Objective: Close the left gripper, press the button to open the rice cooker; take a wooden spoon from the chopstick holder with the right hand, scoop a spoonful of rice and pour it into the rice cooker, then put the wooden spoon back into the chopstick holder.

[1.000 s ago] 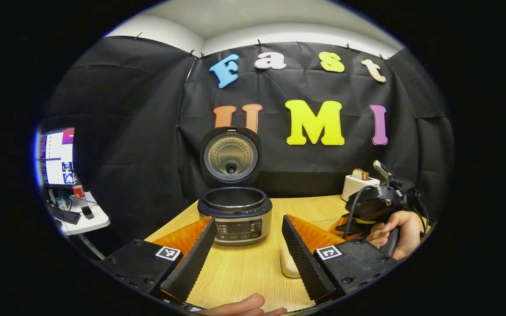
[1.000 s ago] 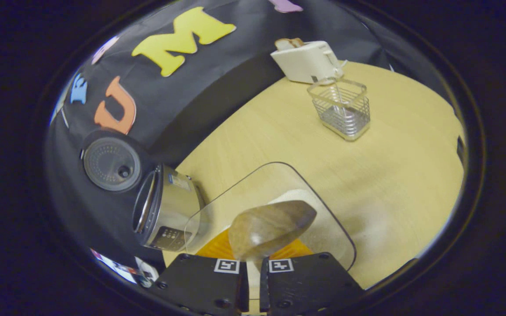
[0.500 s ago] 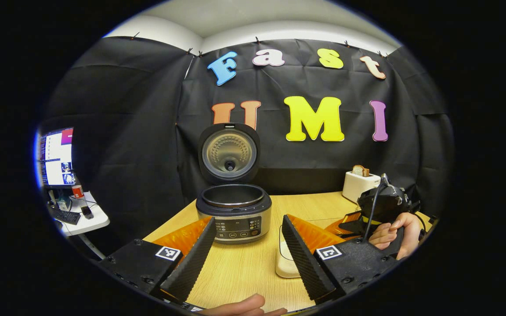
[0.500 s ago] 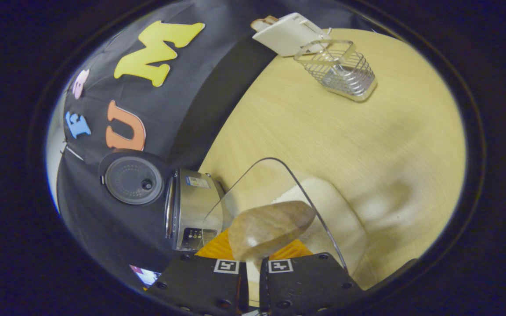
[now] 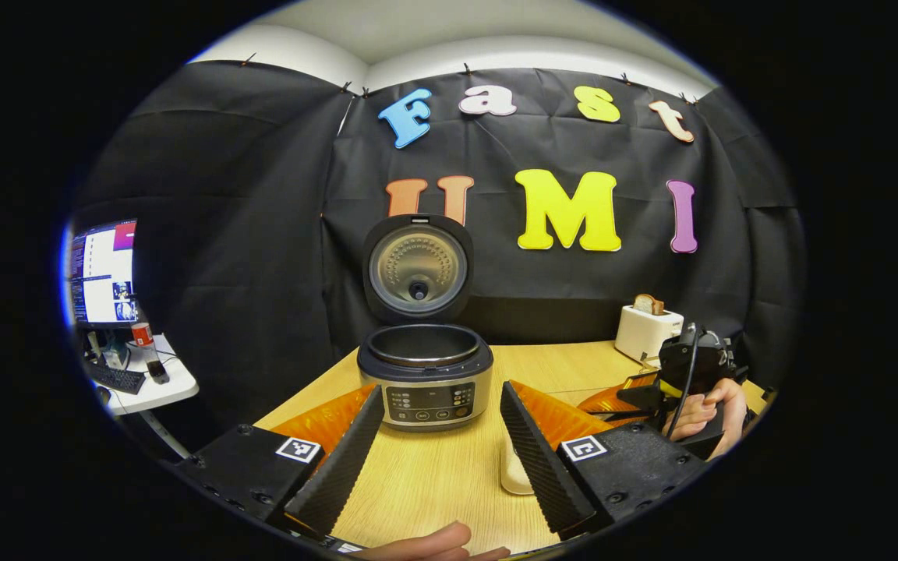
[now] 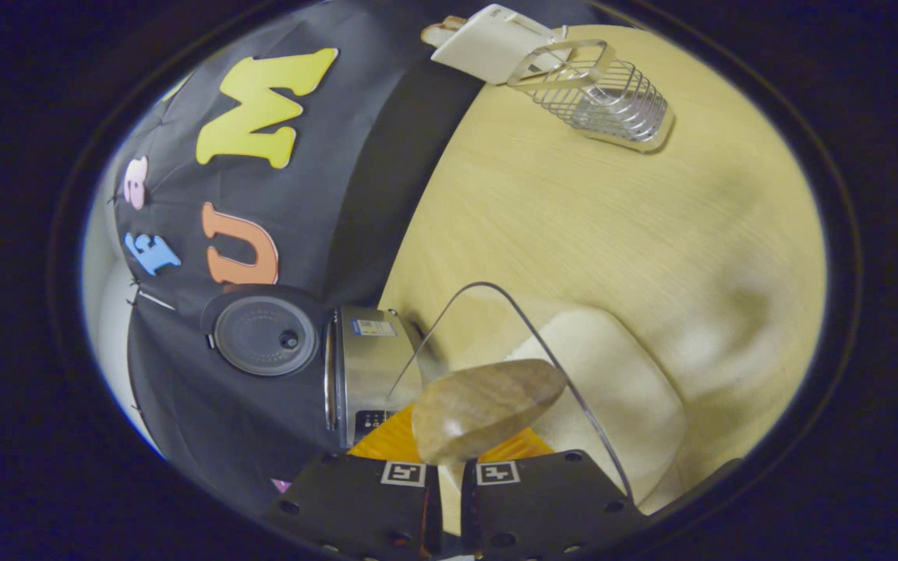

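Surroundings first: white toaster (image 5: pixel 646 331) with a bread slice at the far right of the wooden table (image 5: pixel 449 475), wire chopstick holder (image 6: pixel 595 93) just in front of it in the right gripper view. Side desk with monitor (image 5: pixel 102 273) and keyboard sits off left, clear of the table.

Rice cooker (image 5: pixel 426 374): round, brushed-metal body, dark rim, button panel on front, lid (image 5: pixel 418 269) standing upright and open, perforated metal inner plate visible. Nothing between it and the left gripper (image 5: pixel 441 444).

Clear plastic container (image 6: pixel 542 374), rounded corners, holds a pale mound of rice (image 6: pixel 613 397); it sits right of the cooker, close beside it.

Left gripper: fingers wide apart, ribbed pads, holding nothing; cooker centred in the gap but farther back on the table.

Right gripper (image 6: pixel 449 467): fingers drawn nearly together, clamped on the wooden spoon (image 6: pixel 484 405). Smooth grained oval bowl sticks out ahead of the fingertips, over the container's near-left rim. Whether the bowl touches the rice, can't tell.
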The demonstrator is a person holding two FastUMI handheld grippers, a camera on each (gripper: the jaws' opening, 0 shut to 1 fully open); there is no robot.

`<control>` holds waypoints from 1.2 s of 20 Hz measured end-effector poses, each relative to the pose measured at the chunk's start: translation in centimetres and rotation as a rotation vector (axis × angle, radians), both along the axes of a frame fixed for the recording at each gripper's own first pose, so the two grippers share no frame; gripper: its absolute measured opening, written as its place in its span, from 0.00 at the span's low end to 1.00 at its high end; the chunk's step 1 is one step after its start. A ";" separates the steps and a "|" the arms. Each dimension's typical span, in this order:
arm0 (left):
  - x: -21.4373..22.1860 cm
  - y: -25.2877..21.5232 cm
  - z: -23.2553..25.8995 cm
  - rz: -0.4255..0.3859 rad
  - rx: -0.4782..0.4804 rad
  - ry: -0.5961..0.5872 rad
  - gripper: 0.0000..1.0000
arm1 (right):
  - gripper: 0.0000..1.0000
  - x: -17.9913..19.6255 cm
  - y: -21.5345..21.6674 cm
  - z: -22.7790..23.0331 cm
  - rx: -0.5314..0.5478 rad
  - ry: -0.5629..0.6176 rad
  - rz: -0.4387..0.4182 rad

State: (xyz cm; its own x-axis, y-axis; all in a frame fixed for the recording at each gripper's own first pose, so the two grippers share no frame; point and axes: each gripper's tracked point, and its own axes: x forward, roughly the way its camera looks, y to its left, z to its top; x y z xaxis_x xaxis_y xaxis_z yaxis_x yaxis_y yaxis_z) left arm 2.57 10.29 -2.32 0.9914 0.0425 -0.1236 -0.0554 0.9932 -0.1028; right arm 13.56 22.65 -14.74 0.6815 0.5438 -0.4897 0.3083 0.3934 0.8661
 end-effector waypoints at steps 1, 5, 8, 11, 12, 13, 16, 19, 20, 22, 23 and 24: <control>0.1 -0.1 0.0 0.001 0.000 0.001 0.96 | 0.09 0.3 -0.3 -0.1 0.001 -0.005 -0.002; 0.1 -0.4 0.1 -0.006 0.009 0.000 0.96 | 0.10 -0.2 0.0 0.3 0.090 0.009 0.005; 0.0 -0.3 0.0 -0.005 0.010 -0.001 0.96 | 0.09 -0.8 -0.6 1.6 0.199 0.011 -0.033; 0.0 0.1 -0.1 0.004 0.006 0.002 0.96 | 0.09 -1.1 -2.4 3.1 0.338 0.001 -0.122; 0.0 0.4 0.0 0.008 0.005 0.002 0.96 | 0.10 -1.3 -3.0 3.8 0.416 0.004 -0.151; 0.0 0.5 0.0 0.012 0.003 0.002 0.96 | 0.09 -1.4 -3.5 4.5 0.483 0.005 -0.171; 0.0 0.9 0.0 0.021 -0.008 0.002 0.96 | 0.09 -2.1 -4.9 6.4 0.571 -0.018 -0.182; 0.1 0.9 -0.2 0.021 -0.009 0.011 0.96 | 0.09 -2.5 -5.8 7.6 0.600 -0.026 -0.189; 0.0 0.9 -0.3 0.021 -0.006 0.013 0.96 | 0.09 -2.7 -5.7 8.0 0.607 -0.022 -0.186; 0.0 0.8 -0.2 0.020 0.000 0.010 0.96 | 0.10 -2.8 -5.6 8.4 0.601 -0.007 -0.190; -0.1 0.8 -0.1 0.019 0.002 0.009 0.96 | 0.10 -2.6 -5.6 8.8 0.593 -0.001 -0.194; -0.1 0.7 0.0 0.018 0.003 0.005 0.96 | 0.10 -2.6 -5.2 9.4 0.591 -0.004 -0.194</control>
